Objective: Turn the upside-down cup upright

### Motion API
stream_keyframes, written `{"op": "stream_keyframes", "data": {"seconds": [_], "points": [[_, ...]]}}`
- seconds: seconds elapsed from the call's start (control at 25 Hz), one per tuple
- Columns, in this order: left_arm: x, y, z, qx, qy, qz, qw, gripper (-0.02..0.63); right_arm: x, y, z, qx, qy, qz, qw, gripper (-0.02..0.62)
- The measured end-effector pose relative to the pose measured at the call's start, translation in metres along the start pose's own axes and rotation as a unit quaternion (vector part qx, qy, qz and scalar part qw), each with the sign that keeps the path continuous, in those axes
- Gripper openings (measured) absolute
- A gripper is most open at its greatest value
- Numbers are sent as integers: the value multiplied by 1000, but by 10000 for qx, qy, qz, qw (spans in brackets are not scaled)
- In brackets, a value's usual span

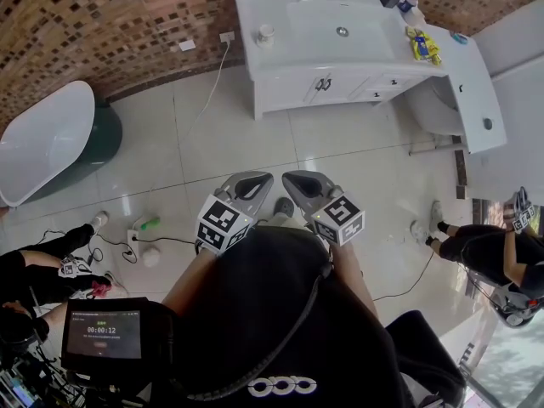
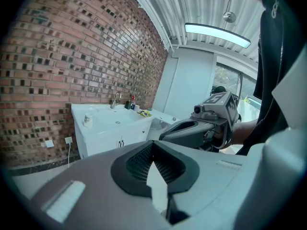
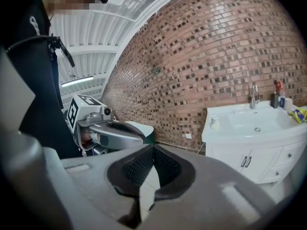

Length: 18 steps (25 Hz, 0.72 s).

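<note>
A small white cup [image 1: 266, 34] stands on the left corner of the white vanity [image 1: 280, 83], beside the basin, far across the tiled floor from me. It also shows in the left gripper view as the cup [image 2: 88, 120] and in the right gripper view as the cup [image 3: 215, 122]; it is too small to tell which way up it stands. My left gripper [image 1: 255, 179] and right gripper [image 1: 293, 179] are held side by side close to my body, both shut and empty. Each shows in the other's view: the right gripper [image 2: 165, 134] and the left gripper [image 3: 139, 134].
A white bathtub [image 1: 42, 138] stands at the left and a toilet [image 1: 438, 104] to the right of the vanity. Cables and a power strip [image 1: 136, 240] lie on the floor. A person [image 1: 489, 253] crouches at the right, another at the lower left. Bottles and a yellow pack [image 1: 422, 45] sit by the faucet.
</note>
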<state>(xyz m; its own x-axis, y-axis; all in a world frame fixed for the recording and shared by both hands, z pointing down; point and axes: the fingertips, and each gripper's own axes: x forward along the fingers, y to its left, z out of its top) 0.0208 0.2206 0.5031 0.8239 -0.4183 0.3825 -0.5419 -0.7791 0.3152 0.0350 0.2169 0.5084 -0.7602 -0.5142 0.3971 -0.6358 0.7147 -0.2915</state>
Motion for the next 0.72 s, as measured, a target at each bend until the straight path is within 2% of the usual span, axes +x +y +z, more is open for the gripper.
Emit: {"op": "stream_keyframes", "data": {"seconds": [0.72], "points": [[-3, 3, -5, -19, 19, 7, 10000, 11, 6, 5, -2, -28, 49, 64, 10000, -8]]}}
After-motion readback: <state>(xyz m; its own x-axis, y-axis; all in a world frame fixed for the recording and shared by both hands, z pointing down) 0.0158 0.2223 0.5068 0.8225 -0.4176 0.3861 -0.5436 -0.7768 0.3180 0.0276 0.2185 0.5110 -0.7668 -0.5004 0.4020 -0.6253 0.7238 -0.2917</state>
